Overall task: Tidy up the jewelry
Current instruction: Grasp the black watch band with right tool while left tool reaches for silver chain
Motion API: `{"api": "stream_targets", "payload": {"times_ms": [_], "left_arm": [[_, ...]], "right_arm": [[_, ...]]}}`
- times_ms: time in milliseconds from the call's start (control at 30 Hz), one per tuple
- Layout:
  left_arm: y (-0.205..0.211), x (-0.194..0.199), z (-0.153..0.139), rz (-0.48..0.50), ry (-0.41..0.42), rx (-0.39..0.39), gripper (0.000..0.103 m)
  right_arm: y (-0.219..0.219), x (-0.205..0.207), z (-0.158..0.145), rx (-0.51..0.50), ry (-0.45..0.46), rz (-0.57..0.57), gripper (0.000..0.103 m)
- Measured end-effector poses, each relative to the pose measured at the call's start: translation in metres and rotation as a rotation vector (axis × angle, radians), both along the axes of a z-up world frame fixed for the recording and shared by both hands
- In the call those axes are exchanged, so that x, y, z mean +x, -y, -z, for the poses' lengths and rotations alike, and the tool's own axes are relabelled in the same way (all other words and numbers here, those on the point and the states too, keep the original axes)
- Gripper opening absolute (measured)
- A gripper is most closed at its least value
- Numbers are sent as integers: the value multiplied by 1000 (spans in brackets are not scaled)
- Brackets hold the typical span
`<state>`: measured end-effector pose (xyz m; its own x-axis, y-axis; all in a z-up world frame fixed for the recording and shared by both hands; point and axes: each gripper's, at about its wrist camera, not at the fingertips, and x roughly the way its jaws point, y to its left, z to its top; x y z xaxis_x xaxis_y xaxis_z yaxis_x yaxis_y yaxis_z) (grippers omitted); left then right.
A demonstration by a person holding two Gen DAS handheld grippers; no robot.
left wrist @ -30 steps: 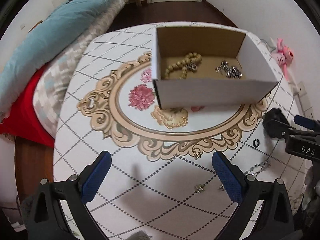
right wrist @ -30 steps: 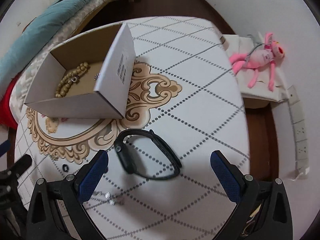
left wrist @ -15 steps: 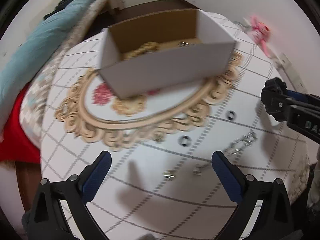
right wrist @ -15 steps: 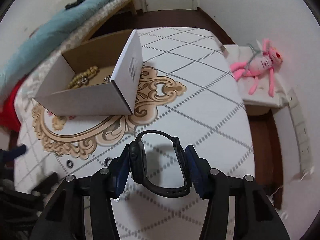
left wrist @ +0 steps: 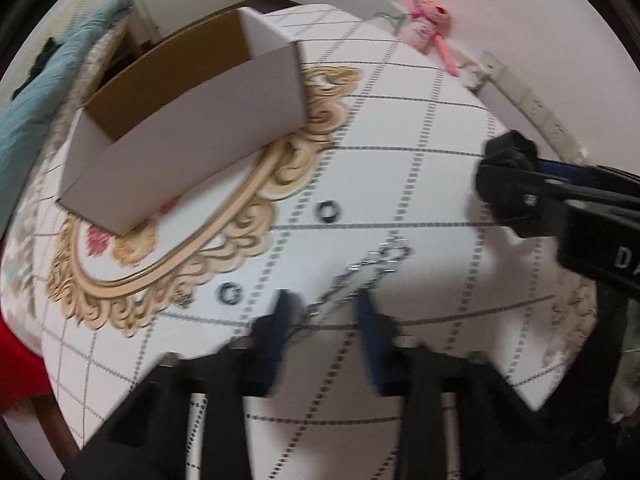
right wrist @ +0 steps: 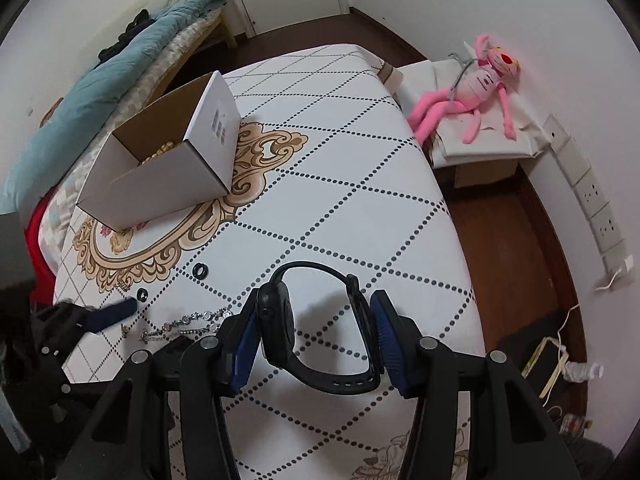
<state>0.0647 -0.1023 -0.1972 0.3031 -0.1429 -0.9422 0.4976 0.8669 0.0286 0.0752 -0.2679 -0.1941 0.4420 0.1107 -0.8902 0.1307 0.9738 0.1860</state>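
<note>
Watch (right wrist: 320,336) clamped in right hand-held gripper (right wrist: 316,332); left hand-held gripper (left wrist: 324,312) half-closed astride chain (left wrist: 360,272) near rings (left wrist: 327,212)

Right hand-held gripper (left wrist: 516,184) body: white letters "D" and part of a next letter, cut by the edge.
Box (right wrist: 168,168) side label: dark print, too small to read.

Black smartwatch (right wrist: 320,332) on edge; silver chain (left wrist: 360,272) and two dark rings (left wrist: 328,211) flat beside white box (left wrist: 192,136).
</note>
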Motion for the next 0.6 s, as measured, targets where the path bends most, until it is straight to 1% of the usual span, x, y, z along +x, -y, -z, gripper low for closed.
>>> {"api": "stream_targets", "payload": {"times_ms": [33, 67, 133, 200, 333, 467, 600], "left_arm": [[4, 0, 0, 16, -5, -3, 5], [7, 0, 0, 18, -10, -6, 3], [6, 3, 0, 9, -25, -23, 2], [0, 6, -2, -26, -51, -76, 1], [-18, 7, -12, -90, -54, -139, 1], [-35, 12, -35, -145, -40, -213, 1], [-52, 15, -61, -169, -9, -259, 0]], "right_arm": [[1, -1, -1, 5, 2, 6, 55], [1, 0, -2, 8, 3, 11, 55], [3, 0, -5, 15, 8, 18, 55], [5, 0, -10, 25, 20, 25, 55], [7, -1, -26, 36, 54, 28, 55], [8, -1, -40, 52, 82, 28, 55], [9, -1, -50, 69, 100, 30, 55]]}}
